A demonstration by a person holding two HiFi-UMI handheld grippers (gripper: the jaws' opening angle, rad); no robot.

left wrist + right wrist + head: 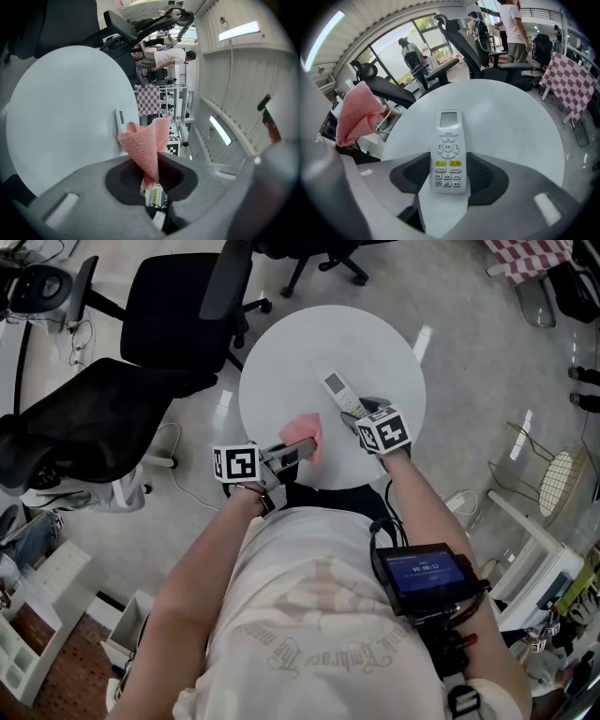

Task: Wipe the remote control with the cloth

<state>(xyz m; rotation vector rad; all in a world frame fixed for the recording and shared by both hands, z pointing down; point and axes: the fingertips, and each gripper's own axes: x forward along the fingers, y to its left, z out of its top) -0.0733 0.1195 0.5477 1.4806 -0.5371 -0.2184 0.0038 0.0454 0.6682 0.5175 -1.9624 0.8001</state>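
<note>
Remote control, a slim white plastic bar with small buttons, lies flat on the round white surface. Its lower end sits between the wide-spread jaws of the right hand-held gripper, which seem not to press it yet. The left hand-held gripper pinches a pink waffle-weave cloth (bunched into a soft cone); securing the remote looks like the step in hand, and next the cloth must sweep across it.

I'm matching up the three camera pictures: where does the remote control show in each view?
Head view: the remote control lies just above centre, on the table.
Left gripper view: a thin white sliver left of centre, behind the pink cloth.
Right gripper view: lower centre, buttons up, between the jaws.
Shared landmark: the pink cloth, seen in all three views.
</note>
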